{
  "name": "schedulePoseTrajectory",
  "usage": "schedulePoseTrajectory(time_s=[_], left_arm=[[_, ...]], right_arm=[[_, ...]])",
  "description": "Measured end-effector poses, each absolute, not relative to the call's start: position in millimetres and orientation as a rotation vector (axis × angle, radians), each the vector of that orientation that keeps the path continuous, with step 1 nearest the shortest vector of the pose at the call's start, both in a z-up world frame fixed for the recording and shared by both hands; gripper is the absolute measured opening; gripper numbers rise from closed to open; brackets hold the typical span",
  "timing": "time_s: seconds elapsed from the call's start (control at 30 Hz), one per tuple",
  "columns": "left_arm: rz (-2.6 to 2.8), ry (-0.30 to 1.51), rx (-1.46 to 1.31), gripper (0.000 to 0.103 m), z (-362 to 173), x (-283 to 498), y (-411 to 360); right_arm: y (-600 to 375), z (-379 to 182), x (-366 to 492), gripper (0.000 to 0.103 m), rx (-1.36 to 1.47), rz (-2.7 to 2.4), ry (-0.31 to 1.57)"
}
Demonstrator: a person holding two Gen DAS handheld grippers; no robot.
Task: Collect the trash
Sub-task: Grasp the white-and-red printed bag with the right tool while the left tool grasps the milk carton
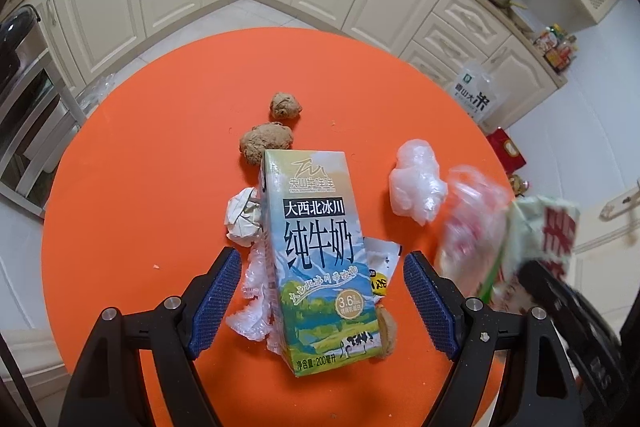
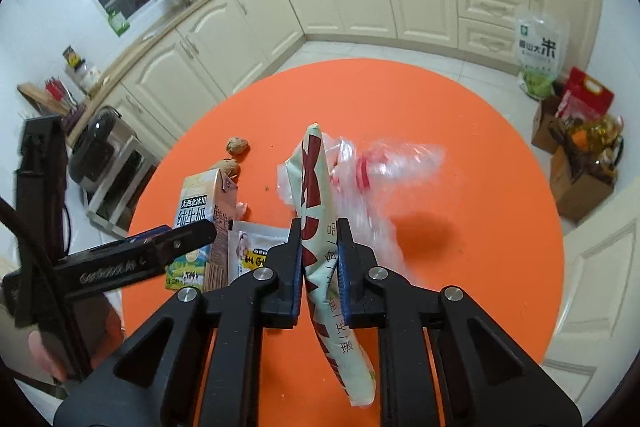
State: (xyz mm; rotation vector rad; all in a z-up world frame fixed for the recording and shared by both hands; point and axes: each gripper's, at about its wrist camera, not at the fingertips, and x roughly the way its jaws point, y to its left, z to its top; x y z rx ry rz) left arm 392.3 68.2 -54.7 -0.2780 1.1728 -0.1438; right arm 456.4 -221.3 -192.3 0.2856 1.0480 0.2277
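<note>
Crinkled wrapper point(image 2: 316, 227) (glossy, flattened) pinched by right hand-held gripper point(image 2: 319, 259).

milk carton point(image 1: 320, 259): upright, frame centre
paper balls point(image 1: 266, 143): brown, above carton
white wad point(image 1: 242, 217): left of carton
snack wrapper point(image 2: 320, 227): lifted, pinched edgewise, centre

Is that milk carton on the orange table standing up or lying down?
Standing upright. The milk carton rests on its base on the orange table, its folded top uppermost, seen from the right wrist view.
</note>
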Motion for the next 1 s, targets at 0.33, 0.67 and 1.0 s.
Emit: schedulePoseTrajectory(time_s=[0.33, 0.67, 1.0], left_arm=[[-0.128, 1.197, -0.270, 0.081, -70.3, 400.6, 48.6], [-0.170, 1.188, -0.258, 0.051, -78.4, 405.5, 44.9], [-0.156, 1.106, -0.223, 0.051, -58.1, 368.2, 42.9]], right_arm=[[-215.6, -214.4, 427.2, 0.014, 0.310, 0.226, 1.066], [-215.5, -235.4, 432.3, 0.014, 0.324, 0.190, 1.120], [-214.3, -216.2, 417.7, 0.014, 0.329, 0.191, 1.076]])
